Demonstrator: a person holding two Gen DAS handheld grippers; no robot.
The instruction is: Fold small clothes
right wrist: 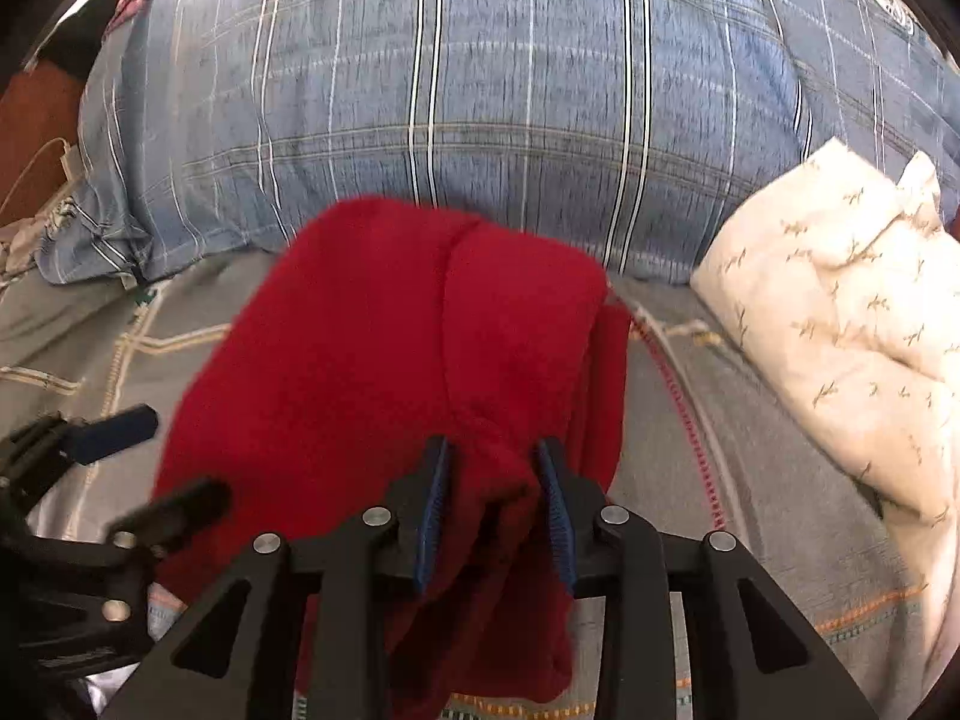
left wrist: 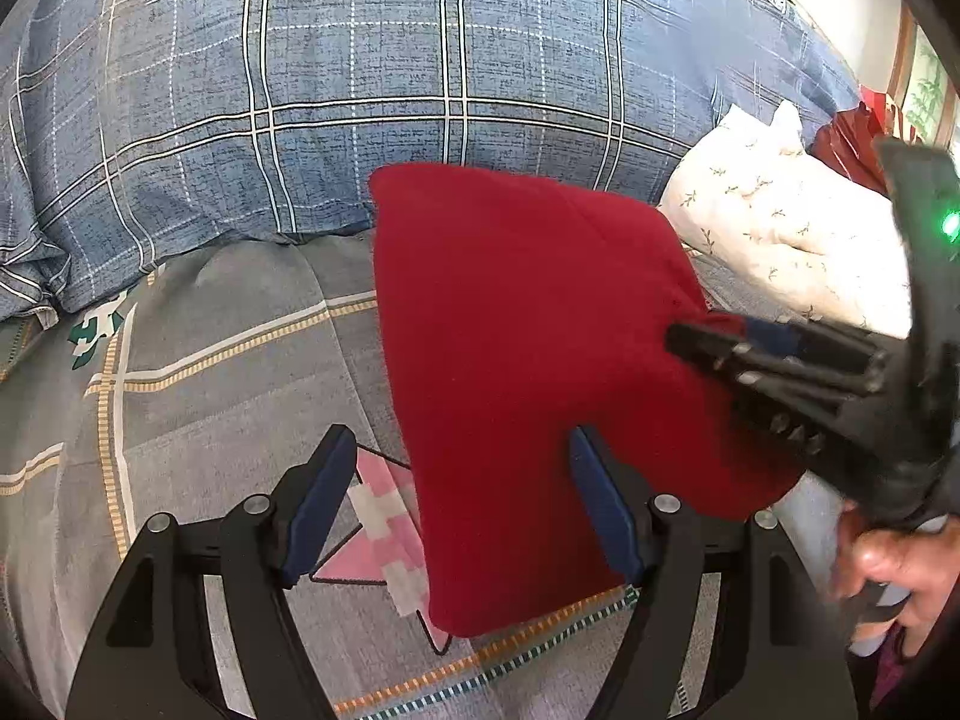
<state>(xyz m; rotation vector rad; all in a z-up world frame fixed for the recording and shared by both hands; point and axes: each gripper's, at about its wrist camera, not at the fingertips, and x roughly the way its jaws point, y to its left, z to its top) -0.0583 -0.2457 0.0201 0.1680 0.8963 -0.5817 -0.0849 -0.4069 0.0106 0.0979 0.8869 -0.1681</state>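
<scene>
A red knitted garment [left wrist: 528, 360] lies folded on the grey patterned bedsheet [left wrist: 228, 324]. In the left wrist view my left gripper [left wrist: 462, 435] stands open over its near-left edge; the right pad rests above the cloth and the left pad above the sheet. My right gripper [left wrist: 678, 339] comes in from the right with its tips at the garment's right edge. In the right wrist view the garment [right wrist: 372, 360] bunches up between the pads of my right gripper [right wrist: 492, 444], which is shut on that fold. My left gripper [right wrist: 186, 453] shows at the left, open.
A blue plaid duvet [left wrist: 420, 72] is heaped along the far side. A white floral pillow [left wrist: 786, 228] lies at the right, with a red bag [left wrist: 852, 144] behind it. A hand [left wrist: 888, 564] holds the right gripper. A pink patch [left wrist: 384, 528] is printed on the sheet.
</scene>
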